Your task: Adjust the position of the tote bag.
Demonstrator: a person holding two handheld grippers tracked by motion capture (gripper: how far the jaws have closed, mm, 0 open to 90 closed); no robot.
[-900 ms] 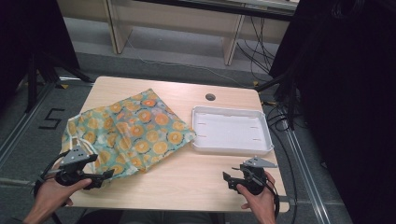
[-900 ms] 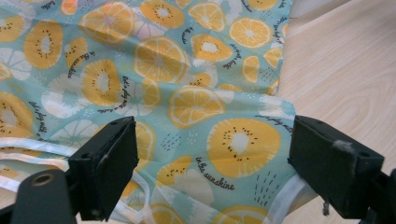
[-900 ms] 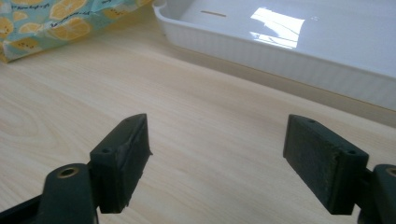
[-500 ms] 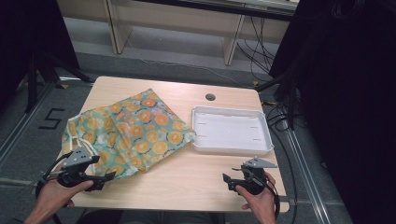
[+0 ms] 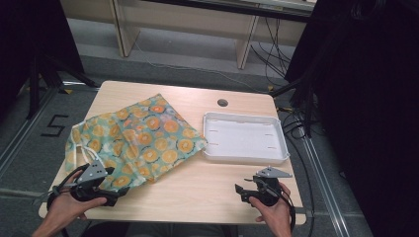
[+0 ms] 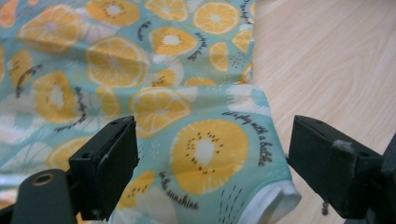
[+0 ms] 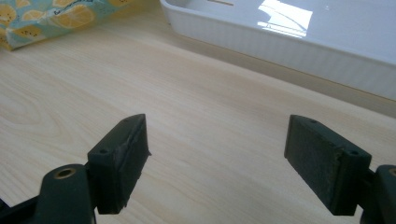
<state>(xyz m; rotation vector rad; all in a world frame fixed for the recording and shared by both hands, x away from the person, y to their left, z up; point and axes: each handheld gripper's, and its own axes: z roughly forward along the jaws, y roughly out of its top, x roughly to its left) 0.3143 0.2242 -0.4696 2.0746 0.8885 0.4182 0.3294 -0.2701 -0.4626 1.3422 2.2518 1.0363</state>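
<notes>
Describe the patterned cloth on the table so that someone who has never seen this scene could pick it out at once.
On the light wooden table, look at the left half, beside the empty white tray. There lies a crumpled turquoise fabric, its left edge hanging over the table's side and its near corner by the open left claw. Printed orange and kiwi slices with small black script set it apart.

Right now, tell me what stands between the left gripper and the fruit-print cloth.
Nothing visible does. The left gripper has its jaws open, with a folded corner of the fruit-print cloth already lying between them, pads not yet pressing on it. Bare table lies beside it.
</notes>
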